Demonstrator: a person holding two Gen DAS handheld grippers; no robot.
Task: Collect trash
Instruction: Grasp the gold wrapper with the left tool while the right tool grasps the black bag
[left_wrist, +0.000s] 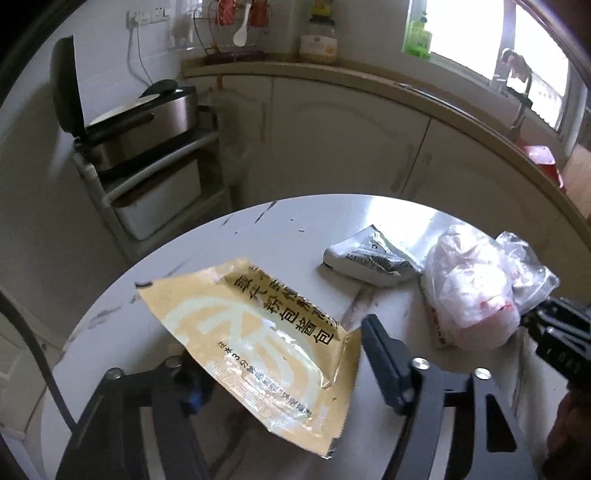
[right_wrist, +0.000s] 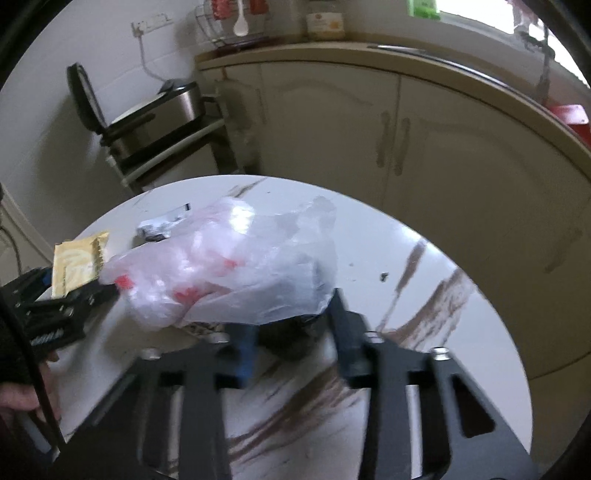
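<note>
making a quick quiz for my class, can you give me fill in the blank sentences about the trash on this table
1. The gold sachet lies between the fingers of the ____ claw.
2. The right claw reaches toward a crumpled clear ____ bag.
3. The silver wrapper lies on the round ____ table.
4. On the shelf rack, the rice cooker has its lid ____.

Missing words: left; plastic; white; open
</note>
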